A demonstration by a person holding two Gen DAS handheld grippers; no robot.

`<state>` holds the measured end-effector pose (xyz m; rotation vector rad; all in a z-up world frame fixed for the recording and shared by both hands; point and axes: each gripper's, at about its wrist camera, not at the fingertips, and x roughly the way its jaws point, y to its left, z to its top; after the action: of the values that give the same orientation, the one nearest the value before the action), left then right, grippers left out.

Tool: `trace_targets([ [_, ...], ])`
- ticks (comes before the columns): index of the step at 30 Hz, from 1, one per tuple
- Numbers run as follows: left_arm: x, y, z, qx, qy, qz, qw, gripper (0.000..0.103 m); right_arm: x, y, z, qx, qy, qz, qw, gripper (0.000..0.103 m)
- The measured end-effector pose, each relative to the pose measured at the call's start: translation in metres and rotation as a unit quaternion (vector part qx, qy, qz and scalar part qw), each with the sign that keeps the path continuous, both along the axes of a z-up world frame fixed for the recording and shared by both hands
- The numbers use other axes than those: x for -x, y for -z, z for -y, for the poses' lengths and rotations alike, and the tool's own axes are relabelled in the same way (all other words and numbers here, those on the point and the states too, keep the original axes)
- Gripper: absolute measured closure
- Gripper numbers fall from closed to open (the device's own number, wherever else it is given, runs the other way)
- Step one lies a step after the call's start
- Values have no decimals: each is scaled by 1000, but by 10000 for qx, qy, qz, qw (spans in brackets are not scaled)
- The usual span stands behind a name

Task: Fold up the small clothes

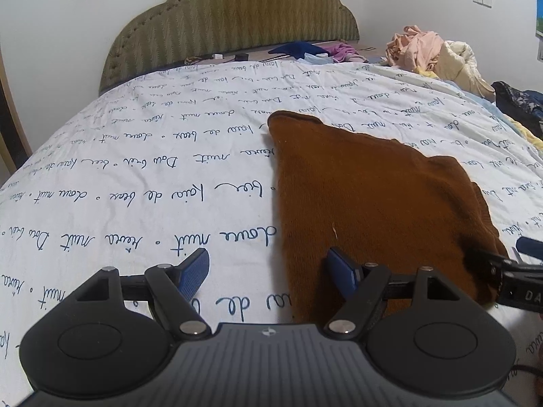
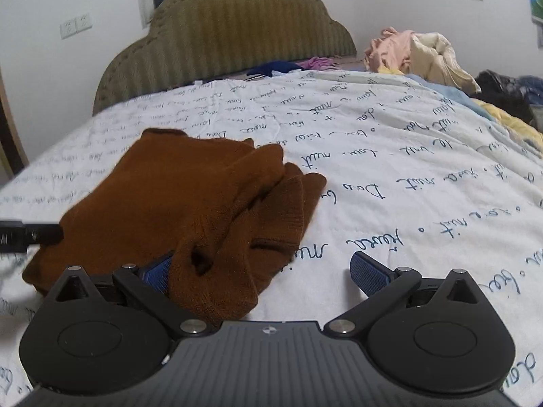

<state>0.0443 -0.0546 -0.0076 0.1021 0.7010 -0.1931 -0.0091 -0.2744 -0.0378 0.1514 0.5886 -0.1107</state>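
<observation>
Both claws hang spread over the bed (image 1: 135, 169), pinching nothing: left claw (image 1: 268, 271) straddles the brown garment's (image 1: 356, 196) edge, right claw (image 2: 268, 271) at its three-o'clock corner, likely readying a fold.

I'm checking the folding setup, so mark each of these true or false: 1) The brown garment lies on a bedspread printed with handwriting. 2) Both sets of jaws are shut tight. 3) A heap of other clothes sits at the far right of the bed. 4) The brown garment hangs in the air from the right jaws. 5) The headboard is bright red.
1) True: the brown garment lies on the white bedspread with script print.
2) False: the left gripper and right gripper both stand open.
3) True: a heap of clothes sits there.
4) False: it rests on the bedspread, ungripped.
5) False: the headboard is olive green.
</observation>
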Motion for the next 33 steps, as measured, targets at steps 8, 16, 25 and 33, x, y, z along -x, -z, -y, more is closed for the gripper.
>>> trace_targets([
  [8, 16, 2, -8, 180, 126, -156, 9996, 27, 3, -3, -5, 211, 34, 3, 9998, 1],
  [16, 38, 11, -17, 209, 235, -119, 9994, 27, 17, -10, -18, 286, 40, -85, 9995, 1],
  [25, 55, 25, -21, 178, 364, -218, 9989, 27, 35, -13, -30, 407, -11, -103, 9991, 1],
  [33, 57, 32, -21, 106, 219, -121, 9996, 27, 52, -14, -42, 399, -140, -225, 9989, 1],
])
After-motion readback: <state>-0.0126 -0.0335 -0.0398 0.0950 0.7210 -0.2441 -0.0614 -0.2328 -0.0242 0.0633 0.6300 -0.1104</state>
